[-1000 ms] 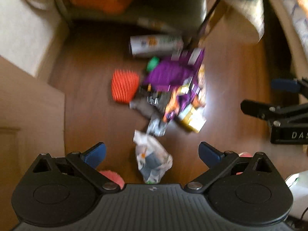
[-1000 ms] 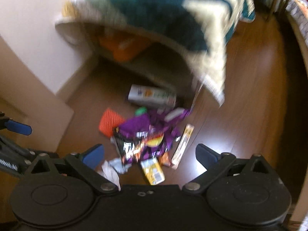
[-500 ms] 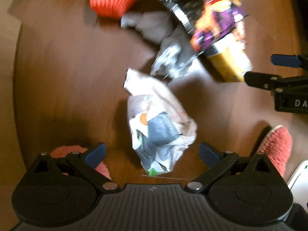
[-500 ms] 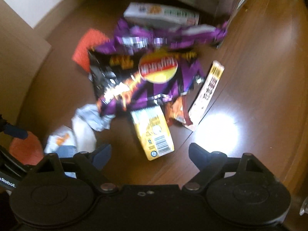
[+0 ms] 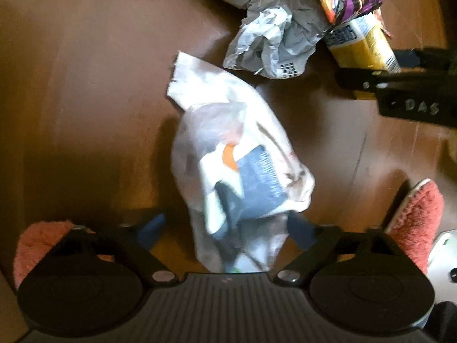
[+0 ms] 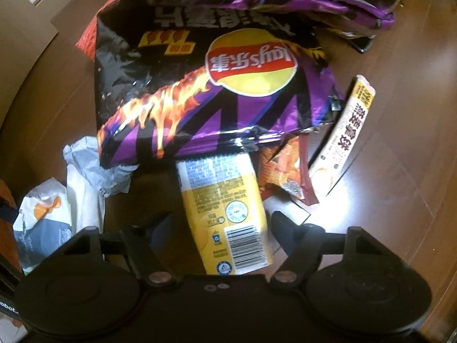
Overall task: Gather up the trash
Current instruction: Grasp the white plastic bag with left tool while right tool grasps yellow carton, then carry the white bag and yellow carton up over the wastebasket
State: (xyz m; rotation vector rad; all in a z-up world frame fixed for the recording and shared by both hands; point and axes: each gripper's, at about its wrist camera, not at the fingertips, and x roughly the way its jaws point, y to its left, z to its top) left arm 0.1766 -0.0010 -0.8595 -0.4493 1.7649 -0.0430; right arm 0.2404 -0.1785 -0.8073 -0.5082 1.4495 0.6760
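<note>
Left gripper (image 5: pixel 225 225): spread wide, angled down, straddling crumpled white bag (image 5: pixel 240 165) at frame centre.
Right gripper (image 6: pixel 222 225): spread wide, flanking yellow carton (image 6: pixel 225 208), lower centre.
Beyond: purple chip bag (image 6: pixel 211 85), upper centre, on wooden floor (image 6: pixel 400 91).

— How's the light over my fingers?
— Dim and warm. A hard white glare sits on the wood floor (image 6: pixel 322 200) at the right, and my own shadow darkens the near left.
— Sharpness?
— The white bag (image 5: pixel 240 168) is motion-smeared; the chip bag (image 6: pixel 211 85) print reads clearly. Fisheye bends every edge.
</note>
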